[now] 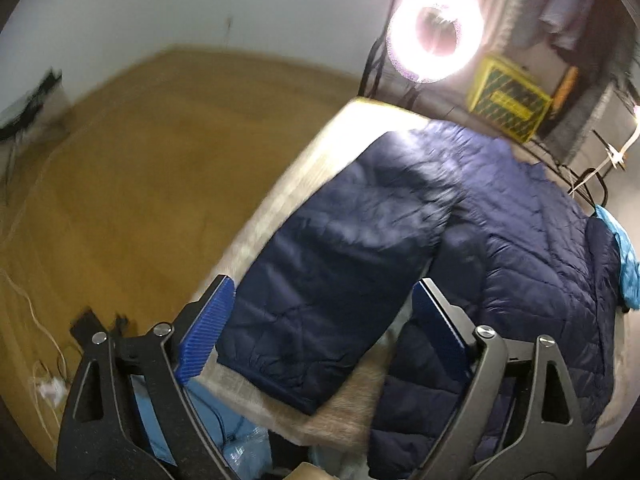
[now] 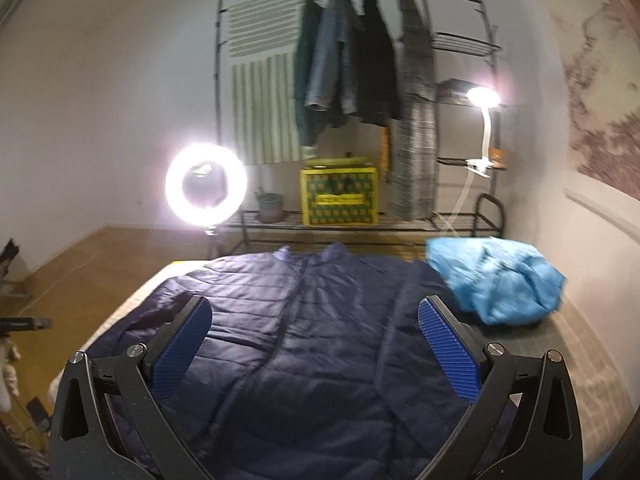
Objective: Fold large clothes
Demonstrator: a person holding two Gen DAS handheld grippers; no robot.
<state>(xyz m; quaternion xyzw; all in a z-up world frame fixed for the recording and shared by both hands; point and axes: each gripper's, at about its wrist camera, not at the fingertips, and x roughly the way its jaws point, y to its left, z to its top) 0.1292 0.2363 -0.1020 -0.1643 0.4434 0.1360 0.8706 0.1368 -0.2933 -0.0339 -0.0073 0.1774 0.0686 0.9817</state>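
A navy quilted puffer jacket (image 2: 304, 344) is spread flat across the tabletop (image 1: 360, 120), filling the lower centre of the frame. Both the left tongs (image 1: 320, 320) and right tongs (image 2: 316, 344) are spread, empty. The jacket is judged light, soft, slippery; the sleeve cuff (image 1: 280, 372) is best pinched.

Dim room lit by a glaring ring light (image 1: 436, 32) (image 2: 206, 183) and a small clip lamp (image 2: 483, 97), both blown out to white, with fisheye bending and dark vignetting at the edges and motion blur throughout the left wrist view.
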